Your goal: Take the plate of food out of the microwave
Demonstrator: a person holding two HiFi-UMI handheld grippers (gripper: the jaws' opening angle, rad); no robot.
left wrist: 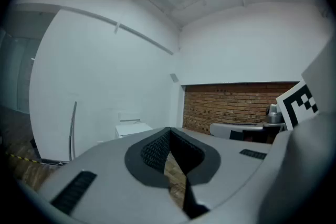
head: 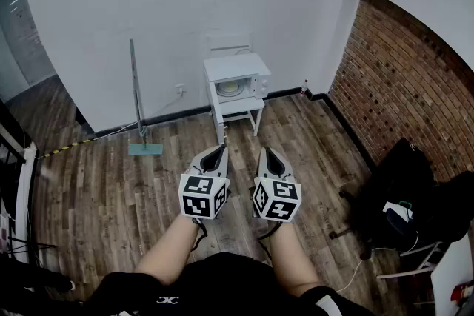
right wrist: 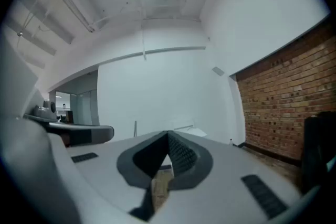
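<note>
A white microwave sits on a small white table against the far wall, and a plate of food shows through its door window. My left gripper and right gripper are held side by side well short of it, above the wooden floor. Both point level toward the microwave with jaws closed tip to tip and nothing between them. The microwave's top peeks over the jaws in the left gripper view, where my left gripper is shut. In the right gripper view my right gripper is shut too.
A flat mop leans on the wall left of the microwave. A small bottle stands in the corner by the brick wall. A dark chair with bags is at the right. Wooden floor lies between me and the table.
</note>
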